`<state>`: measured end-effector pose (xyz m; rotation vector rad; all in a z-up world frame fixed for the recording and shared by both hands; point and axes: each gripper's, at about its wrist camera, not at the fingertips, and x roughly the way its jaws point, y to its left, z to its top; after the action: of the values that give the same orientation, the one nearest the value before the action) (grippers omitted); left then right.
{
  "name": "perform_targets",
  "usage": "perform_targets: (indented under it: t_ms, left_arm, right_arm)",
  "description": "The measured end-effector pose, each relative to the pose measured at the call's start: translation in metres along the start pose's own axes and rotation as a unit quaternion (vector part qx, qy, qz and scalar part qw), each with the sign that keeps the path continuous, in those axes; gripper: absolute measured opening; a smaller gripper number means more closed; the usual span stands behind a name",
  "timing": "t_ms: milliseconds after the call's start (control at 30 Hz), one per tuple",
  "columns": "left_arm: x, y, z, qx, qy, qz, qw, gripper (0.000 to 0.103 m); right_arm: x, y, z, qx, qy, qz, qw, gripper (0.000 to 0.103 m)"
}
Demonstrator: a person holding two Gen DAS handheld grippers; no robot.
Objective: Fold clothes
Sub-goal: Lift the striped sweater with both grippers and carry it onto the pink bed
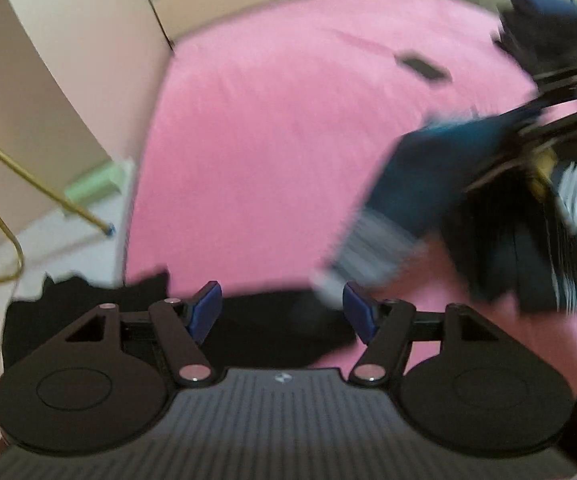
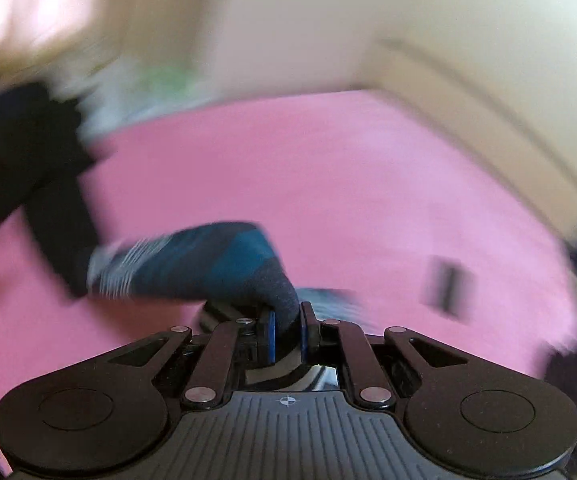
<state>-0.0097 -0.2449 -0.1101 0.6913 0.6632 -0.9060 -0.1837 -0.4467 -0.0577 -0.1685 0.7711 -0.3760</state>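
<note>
Left wrist view: at the far left a cream wall (image 1: 60, 52) is seen, with a thin gold rod (image 1: 40, 184) slanting across it and a pale green object (image 1: 92, 186) at the floor line. The left edge of the pink bed cover (image 1: 272, 152) is met just right of these, and a wide bare stretch of pink is left open through the middle, up to the far edge of the bed. A small dark flat object (image 1: 424, 66) is seen lying alone on the far part of the cover; what it is cannot be told through the blur. A black garment (image 1: 264, 328) is spread at the near edge, under the left gripper (image 1: 284, 312), whose blue pads (image 1: 206, 310) are set wide apart with nothing between them. To the right, a dark blue and teal striped garment (image 1: 440, 184) is lifted above the cover, blurred, with the dark frame of the other tool above it.

Right wrist view: at the left a blurred black shape (image 2: 28, 152) is seen, too smeared to name. The pink cover is left bare across the middle and out to the far wall. The striped garment (image 2: 208, 264) trails to the left from the right gripper (image 2: 286, 332), whose jaws are drawn nearly together and are clamped on a grey-blue fold of it. The small dark object (image 2: 446, 280) is seen on the cover at the right, well apart from the garment.
</note>
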Motion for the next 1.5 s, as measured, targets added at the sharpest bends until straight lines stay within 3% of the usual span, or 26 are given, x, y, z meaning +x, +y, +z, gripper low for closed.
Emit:
perform_targets:
  t_ms: [67, 133, 267, 333, 400, 433, 467, 500, 533, 667, 800, 933, 1067, 1100, 1133, 1200, 1233, 1267, 1300, 1333, 1500]
  left_arm:
    - [0.001, 0.002, 0.024, -0.008, -0.027, -0.008, 0.9996, 0.063]
    - [0.006, -0.008, 0.047, -0.003, -0.041, -0.023, 0.9989, 0.063]
    - [0.021, -0.048, 0.087, 0.013, -0.051, -0.063, 0.9966, 0.065]
    - [0.029, -0.075, 0.101, 0.015, -0.042, -0.088, 0.9952, 0.065]
    - [0.044, -0.108, 0.11, 0.025, -0.024, -0.109, 0.9934, 0.067]
    - [0.053, -0.123, 0.112, 0.031, -0.012, -0.115, 0.9928, 0.067]
    - [0.061, -0.138, 0.115, 0.035, 0.0, -0.119, 0.9922, 0.067]
    - [0.07, -0.151, 0.116, 0.039, 0.013, -0.12, 0.9919, 0.067]
    - [0.078, -0.164, 0.117, 0.042, 0.026, -0.121, 0.9914, 0.067]
    - [0.115, -0.199, 0.115, 0.058, 0.066, -0.111, 0.9899, 0.067]
    - [0.155, -0.215, 0.114, 0.103, 0.078, -0.107, 0.9858, 0.067]
    - [0.204, -0.235, 0.131, 0.128, 0.077, -0.173, 0.9735, 0.067]
    - [0.254, -0.269, 0.144, 0.154, 0.102, -0.252, 0.9501, 0.066]
    - [0.268, -0.276, 0.143, 0.155, 0.122, -0.263, 0.9444, 0.062]
    - [0.28, -0.282, 0.142, 0.156, 0.141, -0.272, 0.9389, 0.047]
    - [0.296, -0.291, 0.137, 0.156, 0.169, -0.282, 0.9314, 0.029]
    - [0.296, -0.292, 0.135, 0.157, 0.166, -0.282, 0.9319, 0.024]
    - [0.293, -0.291, 0.134, 0.158, 0.16, -0.282, 0.9326, 0.017]
    - [0.289, -0.288, 0.133, 0.155, 0.158, -0.283, 0.9334, 0.006]
    - [0.284, -0.284, 0.133, 0.149, 0.154, -0.283, 0.9349, 0.005]
    - [0.225, -0.233, 0.153, 0.092, 0.119, -0.276, 0.9494, 0.005]
  right_arm:
    - [-0.043, -0.059, -0.013, 0.054, -0.006, -0.076, 0.996, 0.009]
    - [-0.085, -0.121, -0.033, 0.107, -0.007, -0.157, 0.982, 0.009]
    - [-0.148, -0.241, -0.092, 0.183, 0.009, -0.308, 0.934, 0.009]
    - [-0.149, -0.292, -0.139, 0.214, 0.044, -0.353, 0.91, 0.009]
    - [-0.137, -0.331, -0.187, 0.238, 0.088, -0.366, 0.895, 0.01]
    - [-0.129, -0.343, -0.208, 0.248, 0.107, -0.367, 0.89, 0.025]
    - [-0.121, -0.355, -0.229, 0.257, 0.126, -0.369, 0.885, 0.06]
    - [-0.114, -0.362, -0.246, 0.262, 0.138, -0.364, 0.883, 0.077]
    - [-0.109, -0.364, -0.258, 0.269, 0.142, -0.351, 0.886, 0.083]
    - [-0.082, -0.354, -0.28, 0.28, 0.151, -0.245, 0.916, 0.082]
    - [-0.029, -0.326, -0.267, 0.249, 0.135, -0.125, 0.951, 0.082]
    - [0.029, -0.328, -0.254, 0.2, 0.132, -0.015, 0.971, 0.082]
    - [0.096, -0.322, -0.248, 0.117, 0.14, 0.056, 0.982, 0.082]
    - [0.116, -0.323, -0.249, 0.095, 0.15, 0.069, 0.982, 0.082]
    - [0.136, -0.324, -0.251, 0.072, 0.159, 0.082, 0.981, 0.082]
    - [0.167, -0.319, -0.263, 0.025, 0.189, 0.102, 0.976, 0.082]
    - [0.182, -0.316, -0.27, 0.001, 0.205, 0.112, 0.972, 0.074]
    - [0.186, -0.317, -0.274, 0.005, 0.213, 0.124, 0.969, 0.052]
    - [0.183, -0.32, -0.274, 0.023, 0.218, 0.131, 0.967, 0.037]
    - [0.175, -0.321, -0.269, 0.034, 0.224, 0.13, 0.965, 0.008]
    - [0.094, -0.328, -0.197, 0.041, 0.165, 0.108, 0.98, 0.007]
